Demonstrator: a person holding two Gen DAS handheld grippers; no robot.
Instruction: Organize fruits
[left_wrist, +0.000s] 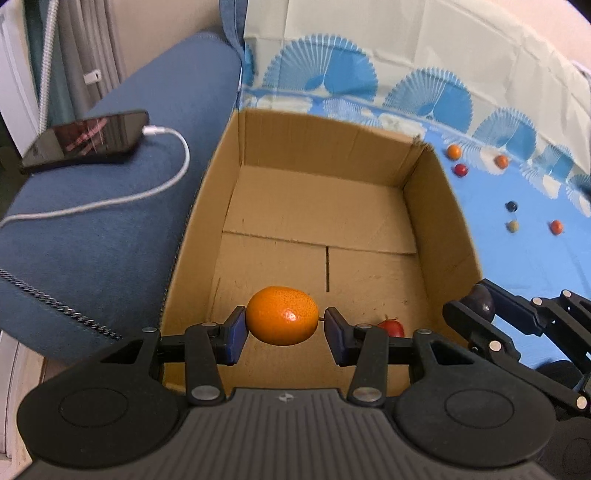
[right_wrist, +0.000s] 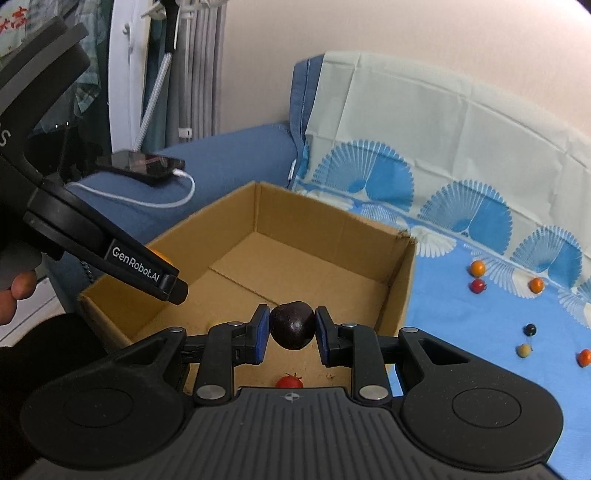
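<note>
Left gripper (left_wrist: 282, 326) pinches an orange (left_wrist: 282, 320) over the near end of the cardboard box (left_wrist: 436, 206). Right gripper (right_wrist: 292, 332) clamps a dark plum (right_wrist: 292, 325) above the box's near right corner. A red strawberry (right_wrist: 289, 381) lies on the box floor. Small fruits (right_wrist: 478, 267) sit on the blue cloth (right_wrist: 461, 317) right of the box.

Soft even indoor light, fisheye-bent edges, dark corners, slight blur
</note>
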